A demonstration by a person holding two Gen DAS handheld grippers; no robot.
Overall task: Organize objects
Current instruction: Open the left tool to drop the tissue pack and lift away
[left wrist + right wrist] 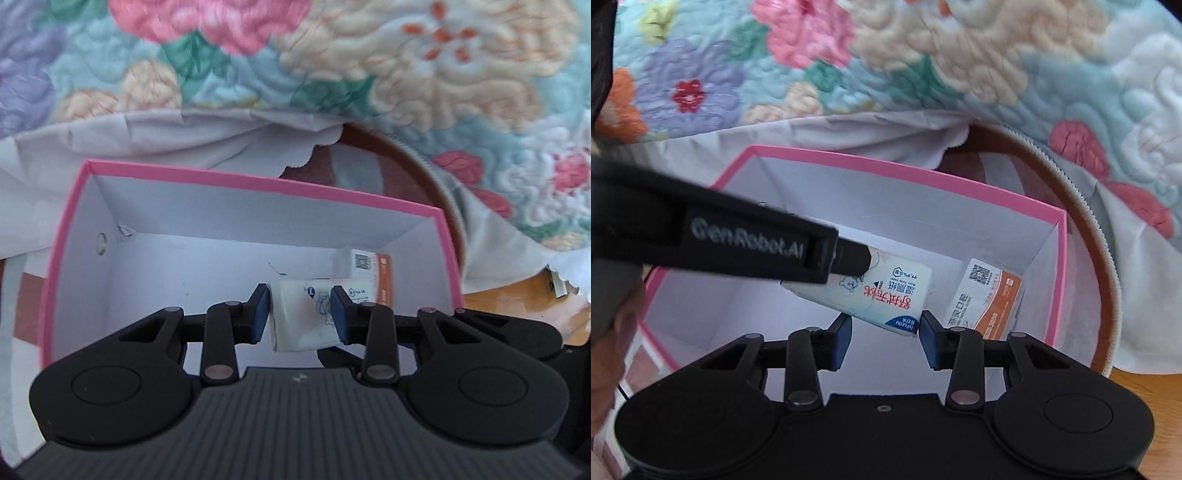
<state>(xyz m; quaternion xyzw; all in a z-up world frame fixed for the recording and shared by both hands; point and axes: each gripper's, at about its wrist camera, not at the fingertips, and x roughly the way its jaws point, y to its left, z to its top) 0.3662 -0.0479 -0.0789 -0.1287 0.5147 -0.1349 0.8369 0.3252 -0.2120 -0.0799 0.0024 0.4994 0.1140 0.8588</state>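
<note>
Left gripper (300,314) clamps a white wipes pack (308,317) low inside the pink box (258,184), not yet let go. An orange packet (991,302) already lies in the box corner. Right gripper (884,338) is empty, jaws apart, just beside the pack's end.

The black left gripper (849,258) covers one end of the white wet-wipe packet (882,291) in the right wrist view. The orange-and-white flat packet (369,266), in the pink-rimmed white cardboard box's (258,182) corner, is half hidden behind that packet; its print is too small to read. The quilted floral blanket (424,74) is blurred.
</note>
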